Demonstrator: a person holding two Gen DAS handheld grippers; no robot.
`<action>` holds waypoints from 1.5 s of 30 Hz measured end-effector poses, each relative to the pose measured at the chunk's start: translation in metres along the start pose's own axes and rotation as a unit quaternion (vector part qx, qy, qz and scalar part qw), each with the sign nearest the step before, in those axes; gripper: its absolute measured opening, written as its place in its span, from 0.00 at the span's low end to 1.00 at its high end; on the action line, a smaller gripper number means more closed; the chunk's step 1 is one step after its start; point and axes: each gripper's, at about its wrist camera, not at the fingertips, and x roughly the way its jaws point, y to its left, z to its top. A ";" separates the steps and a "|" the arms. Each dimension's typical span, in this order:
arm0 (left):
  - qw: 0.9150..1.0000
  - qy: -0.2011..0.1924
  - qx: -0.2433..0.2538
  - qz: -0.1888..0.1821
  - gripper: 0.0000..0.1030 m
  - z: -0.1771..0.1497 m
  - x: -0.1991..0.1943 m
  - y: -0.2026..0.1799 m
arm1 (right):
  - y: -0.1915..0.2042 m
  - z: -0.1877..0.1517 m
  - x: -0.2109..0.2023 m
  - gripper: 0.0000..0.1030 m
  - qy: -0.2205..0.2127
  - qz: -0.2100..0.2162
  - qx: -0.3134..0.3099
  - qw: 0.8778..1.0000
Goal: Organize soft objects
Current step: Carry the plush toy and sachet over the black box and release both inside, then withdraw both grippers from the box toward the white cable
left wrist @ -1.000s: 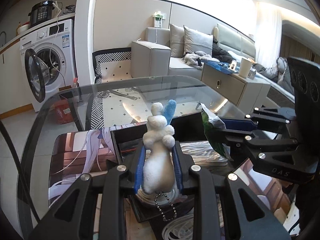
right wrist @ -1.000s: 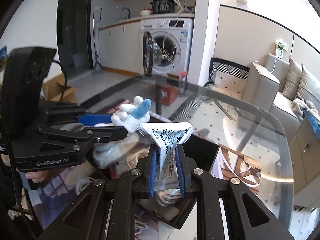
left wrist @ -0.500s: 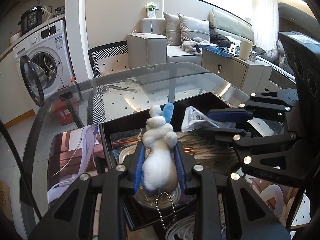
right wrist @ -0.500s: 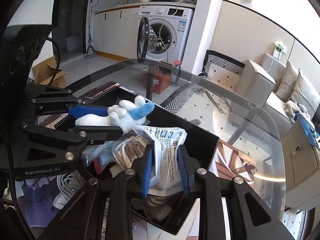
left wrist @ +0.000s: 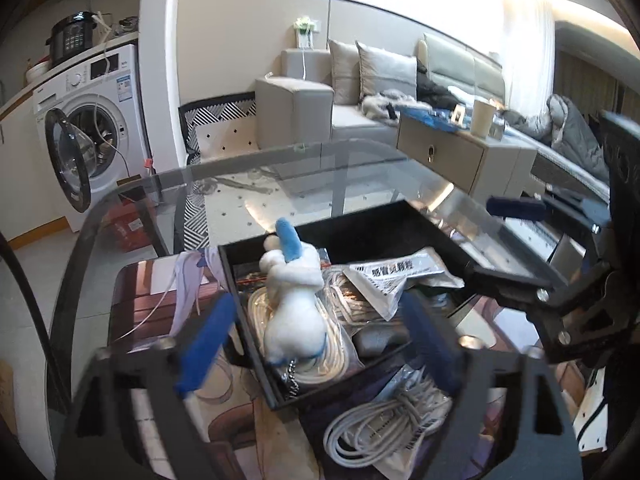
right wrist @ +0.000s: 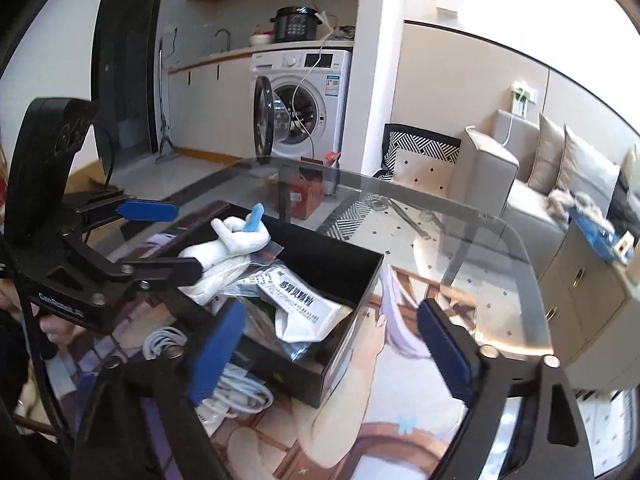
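A white plush rabbit with a blue ear (left wrist: 296, 304) lies on coiled cords inside the black box (left wrist: 352, 220). My left gripper (left wrist: 316, 344) is opening wide; the rabbit sits between its blue pads (left wrist: 204, 344) with neither pad touching it. A silver printed sachet (left wrist: 396, 276) rests in the box beside the rabbit. In the right wrist view, my right gripper (right wrist: 332, 354) is also opening, its pads clear of the sachet (right wrist: 304, 308) below. The rabbit (right wrist: 236, 240) shows beside the left gripper (right wrist: 168, 240). The right gripper (left wrist: 500, 240) hangs over the box's right side.
A white cable bundle (left wrist: 384, 428) lies on the printed mat (left wrist: 160, 292) in front of the box, which holds several cords and bags. The curved glass table edge (right wrist: 400, 188) runs behind. A washing machine (right wrist: 300, 100) and a sofa stand beyond. A hand (right wrist: 52, 328) holds the left gripper.
Both grippers have opened wide. The left let go of the rabbit and the right let go of the sachet; both now lie in the black box.
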 end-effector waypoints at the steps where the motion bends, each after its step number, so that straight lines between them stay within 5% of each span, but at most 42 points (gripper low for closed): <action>1: 1.000 -0.005 -0.004 0.001 0.96 0.000 -0.004 0.000 | -0.001 -0.002 -0.003 0.99 0.001 0.005 0.008 1.000; 22: 0.999 -0.008 -0.027 0.040 1.00 -0.043 -0.041 0.005 | 0.015 -0.039 -0.011 0.99 0.043 0.060 0.080 0.994; 45: 0.996 0.014 -0.034 0.075 1.00 -0.074 -0.041 0.025 | 0.052 -0.048 0.049 0.99 0.118 0.092 0.112 0.982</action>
